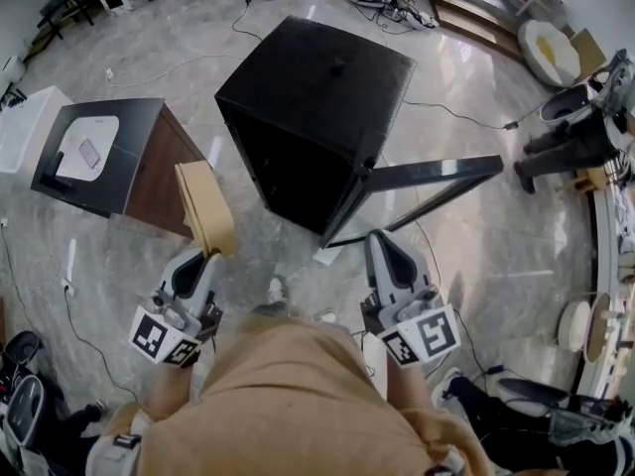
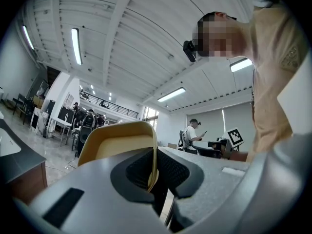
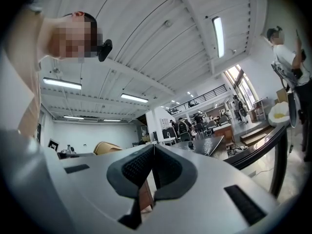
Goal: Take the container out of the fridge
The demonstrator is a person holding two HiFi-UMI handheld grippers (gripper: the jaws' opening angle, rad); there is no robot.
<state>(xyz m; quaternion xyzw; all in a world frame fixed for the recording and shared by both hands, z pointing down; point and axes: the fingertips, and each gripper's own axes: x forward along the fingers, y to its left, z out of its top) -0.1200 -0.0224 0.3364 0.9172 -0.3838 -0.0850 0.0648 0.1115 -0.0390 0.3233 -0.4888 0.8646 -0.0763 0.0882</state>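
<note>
plainly tan and round-cornered, the container (image 2: 117, 147) has its thin wall pinched by the left gripper (image 2: 156, 156), right gripper (image 3: 154, 147) pressed together.

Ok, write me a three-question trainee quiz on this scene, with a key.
1. True or false: the black fridge has its door shut.
2. What does the left gripper clamp? A: the tan container by its wall. B: a cup. C: nothing.
3. Fill in: the right gripper has its jaws ____, with nothing between them.
Key: 1 false, it stands open. 2 A. 3 together.
</note>
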